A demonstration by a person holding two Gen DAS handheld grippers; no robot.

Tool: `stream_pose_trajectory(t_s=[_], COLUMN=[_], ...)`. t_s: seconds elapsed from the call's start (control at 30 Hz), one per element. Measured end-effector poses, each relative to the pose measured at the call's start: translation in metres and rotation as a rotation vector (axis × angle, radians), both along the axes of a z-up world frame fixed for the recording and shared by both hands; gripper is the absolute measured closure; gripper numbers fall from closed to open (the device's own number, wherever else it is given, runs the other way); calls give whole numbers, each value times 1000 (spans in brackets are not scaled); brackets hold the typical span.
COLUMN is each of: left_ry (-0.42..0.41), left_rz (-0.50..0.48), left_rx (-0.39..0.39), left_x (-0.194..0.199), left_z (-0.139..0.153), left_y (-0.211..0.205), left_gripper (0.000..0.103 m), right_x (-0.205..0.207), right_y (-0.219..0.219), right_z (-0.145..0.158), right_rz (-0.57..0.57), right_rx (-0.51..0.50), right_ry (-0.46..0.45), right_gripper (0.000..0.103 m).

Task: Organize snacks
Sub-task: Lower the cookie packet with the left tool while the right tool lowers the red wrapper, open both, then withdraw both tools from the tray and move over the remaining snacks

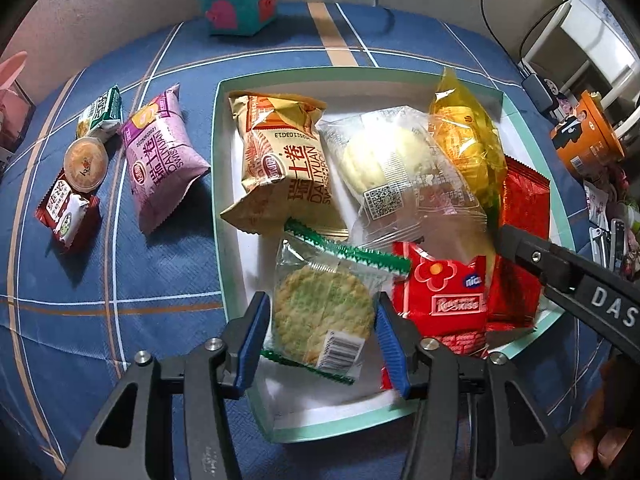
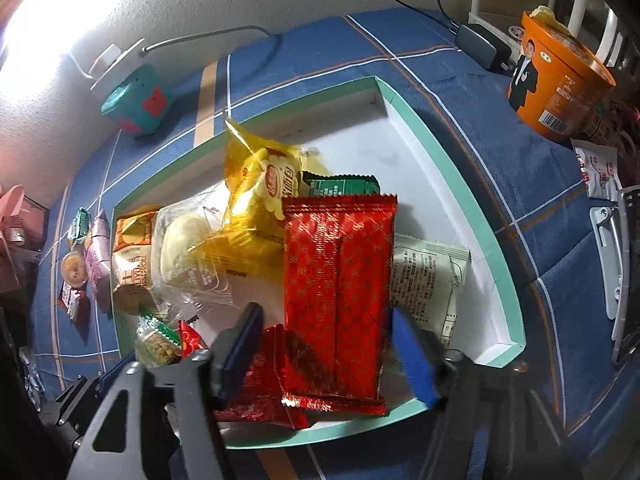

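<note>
A white tray with a teal rim (image 1: 218, 160) holds several snack packets. My left gripper (image 1: 322, 304) is open, its blue pads either side of a clear packet with a green rice cracker (image 1: 320, 312) lying in the tray. My right gripper (image 2: 327, 314) is open around a red foil packet (image 2: 340, 292) that rests on other snacks, with gaps at both pads. Beside these lie a tan Swiss roll packet (image 1: 276, 164), a clear bun packet (image 1: 396, 164) and a yellow packet (image 1: 468, 140). A purple Swiss roll packet (image 1: 160, 160) lies on the cloth left of the tray.
A jelly cup (image 1: 86, 164) and two small packets lie on the blue checked cloth at far left. A teal box (image 1: 240, 0) stands at the back by the wall. An orange noodle cup (image 2: 560, 76), a charger (image 2: 480, 48) and cables crowd the right side.
</note>
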State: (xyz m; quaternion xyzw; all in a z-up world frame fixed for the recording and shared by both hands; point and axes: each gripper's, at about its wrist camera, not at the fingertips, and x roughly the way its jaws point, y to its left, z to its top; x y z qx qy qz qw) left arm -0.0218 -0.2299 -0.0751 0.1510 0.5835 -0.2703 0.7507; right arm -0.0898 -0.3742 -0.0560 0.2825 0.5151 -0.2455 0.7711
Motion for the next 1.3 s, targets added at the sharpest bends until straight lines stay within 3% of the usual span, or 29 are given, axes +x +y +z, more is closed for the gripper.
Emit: stream_pose_trajectory(t_s=[0.13, 0.27, 0.4, 0.73, 0.8, 1.07, 1.3], left_ry=[5, 8, -17, -104, -135, -199, -236], left_rz=[9, 9, 1, 43, 84, 269, 360], left_rx=[12, -4, -9, -38, -33, -46, -48], left_x=[1, 3, 1, 4, 9, 37, 53], left_z=[-1, 7, 18, 51, 57, 75, 80], left_y=[0, 4, 4, 11, 16, 58, 80], left_gripper=[39, 30, 18, 9, 0, 0, 0], right_x=[-1, 1, -1, -7, -7, -4, 5], right_y=[2, 3, 3, -1, -1, 5, 17], right_z=[6, 11, 20, 41, 42, 39, 38], right_rz=[5, 5, -4, -35, -34, -13, 25], right_rx=[-18, -44, -71, -107, -109, -107, -115], right_ry=[-8, -20, -41, -101, -104, -90, -81], right_gripper=[9, 1, 0, 0, 0, 0, 0])
